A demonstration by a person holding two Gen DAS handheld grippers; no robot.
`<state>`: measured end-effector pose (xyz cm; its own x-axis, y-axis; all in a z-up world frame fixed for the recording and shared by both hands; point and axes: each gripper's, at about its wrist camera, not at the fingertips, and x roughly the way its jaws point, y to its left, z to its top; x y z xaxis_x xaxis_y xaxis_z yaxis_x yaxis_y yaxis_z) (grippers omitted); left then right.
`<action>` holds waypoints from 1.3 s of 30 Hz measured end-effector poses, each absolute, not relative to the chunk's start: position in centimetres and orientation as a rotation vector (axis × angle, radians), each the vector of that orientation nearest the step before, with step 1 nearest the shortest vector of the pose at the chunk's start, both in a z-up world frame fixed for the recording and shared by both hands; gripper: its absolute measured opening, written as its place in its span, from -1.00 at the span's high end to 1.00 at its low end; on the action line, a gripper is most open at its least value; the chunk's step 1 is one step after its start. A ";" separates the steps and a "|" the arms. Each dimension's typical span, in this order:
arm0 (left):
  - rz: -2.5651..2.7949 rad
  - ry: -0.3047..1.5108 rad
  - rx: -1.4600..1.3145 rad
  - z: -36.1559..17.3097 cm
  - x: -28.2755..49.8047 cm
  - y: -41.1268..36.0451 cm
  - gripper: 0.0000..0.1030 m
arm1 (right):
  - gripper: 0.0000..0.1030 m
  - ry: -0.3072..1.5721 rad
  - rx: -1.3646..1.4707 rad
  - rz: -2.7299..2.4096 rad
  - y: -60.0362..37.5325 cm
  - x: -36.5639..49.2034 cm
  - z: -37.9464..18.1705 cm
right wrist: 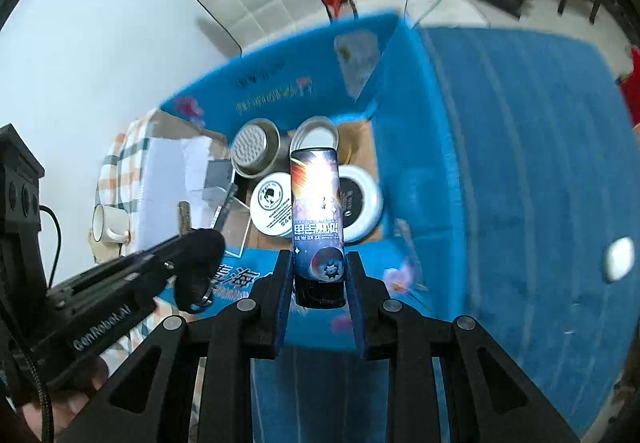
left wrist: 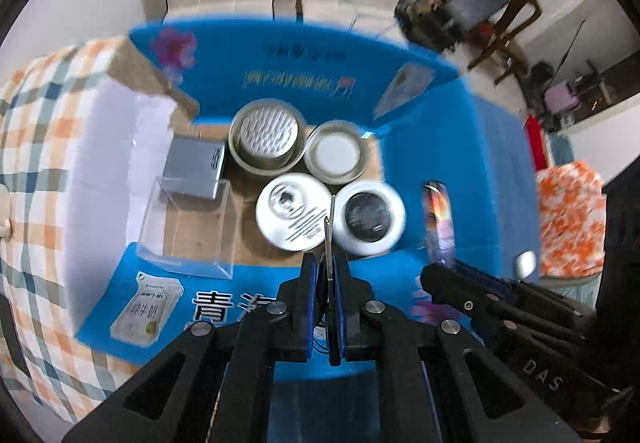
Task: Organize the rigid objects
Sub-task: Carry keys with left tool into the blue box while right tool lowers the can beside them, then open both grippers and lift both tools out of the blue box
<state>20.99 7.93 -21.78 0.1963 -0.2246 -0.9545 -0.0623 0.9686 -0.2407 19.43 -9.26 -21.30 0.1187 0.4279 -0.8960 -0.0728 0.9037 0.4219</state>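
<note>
My left gripper (left wrist: 326, 263) is shut on a thin metal piece (left wrist: 329, 231), seen edge-on, which pokes out over the box. It also shows at the left of the right wrist view, as the left gripper (right wrist: 200, 243). My right gripper (right wrist: 320, 263) is shut on a tall printed can (right wrist: 318, 219), held upright; the can (left wrist: 438, 219) is also seen from the left wrist. Below both lies an open blue cardboard box (left wrist: 280, 59). It holds two metal tins (left wrist: 266, 139), two white round tins (left wrist: 290, 217), a grey case (left wrist: 196, 167) and a clear plastic box (left wrist: 188, 227).
A checked cloth (left wrist: 40, 123) lies left of the box, with a white mug (right wrist: 110, 223) on it. A blue mat (right wrist: 520, 163) spreads to the right, with a small white object (right wrist: 619, 257) on it. An orange patterned cushion (left wrist: 570, 219) and chairs stand beyond.
</note>
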 end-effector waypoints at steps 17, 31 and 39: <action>-0.102 1.480 -0.238 -26.4 21.6 9.5 0.86 | 0.46 1.556 0.218 0.378 -5.5 21.3 -28.9; -0.034 1.415 -0.118 -22.8 20.2 10.3 -0.39 | 0.17 1.556 0.133 0.276 -5.9 20.6 -28.0; 0.033 1.322 -0.058 -18.8 18.8 11.4 -1.00 | -0.78 1.456 0.091 0.250 -6.3 19.4 -24.1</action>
<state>18.82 11.37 -18.76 0.2464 -0.0090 -0.9691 -0.0570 0.9981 -0.0238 19.42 -6.25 -24.15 0.0944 0.2232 -0.9702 -0.1132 0.9706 0.2123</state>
